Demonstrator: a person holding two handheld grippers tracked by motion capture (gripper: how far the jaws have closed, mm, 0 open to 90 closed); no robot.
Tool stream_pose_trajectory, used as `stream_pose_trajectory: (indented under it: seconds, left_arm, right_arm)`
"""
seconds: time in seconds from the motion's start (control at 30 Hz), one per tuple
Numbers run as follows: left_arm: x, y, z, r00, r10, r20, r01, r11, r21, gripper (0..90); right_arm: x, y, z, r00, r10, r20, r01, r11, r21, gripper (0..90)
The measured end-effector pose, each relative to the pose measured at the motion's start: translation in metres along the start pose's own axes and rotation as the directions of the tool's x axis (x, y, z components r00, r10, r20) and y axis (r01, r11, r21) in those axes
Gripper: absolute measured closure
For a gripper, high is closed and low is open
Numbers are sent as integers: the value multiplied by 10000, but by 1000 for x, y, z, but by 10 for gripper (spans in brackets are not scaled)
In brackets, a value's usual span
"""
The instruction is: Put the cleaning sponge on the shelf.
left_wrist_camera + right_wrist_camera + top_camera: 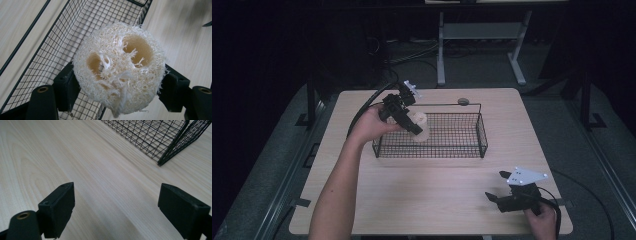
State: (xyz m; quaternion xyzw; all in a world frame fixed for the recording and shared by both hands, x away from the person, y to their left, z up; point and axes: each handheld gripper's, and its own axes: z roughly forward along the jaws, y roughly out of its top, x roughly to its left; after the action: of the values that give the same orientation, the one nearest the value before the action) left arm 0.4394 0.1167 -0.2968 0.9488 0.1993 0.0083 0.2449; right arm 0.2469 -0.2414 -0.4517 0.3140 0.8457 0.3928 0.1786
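Note:
A cream loofah sponge point(120, 67) with two round holes sits between the jaws of my left gripper point(416, 126), which is shut on it. In the high view the loofah point(420, 124) hangs over the left part of the black wire basket point(457, 150), just above its floor. My right gripper point(496, 187) rests low over the table near the front right corner, open, with only bare wood between its jaws. The right gripper view shows one corner of the basket point(172, 147) ahead and to the right.
The basket stands in the middle of a light wooden table point(412, 185). A small round grey object point(463, 101) lies on the table behind the basket's handle. Dark floor, cables and a desk frame lie beyond the far edge.

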Motion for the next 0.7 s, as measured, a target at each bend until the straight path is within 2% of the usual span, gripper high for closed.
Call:
stream_pose_trajectory:
  seconds: [0.47,0.7]
  left_arm:
    - [16,-1,20,9981,-369,-495,372,9993,56,272]
    - [19,2,32,9984,-294,-490,300,9995,122,270]
  right_arm:
    - [0,0,-1,10000,-9,-3,9,10000,-20,135]
    - [0,0,-2,10000,-75,3,75,10000,-26,135]
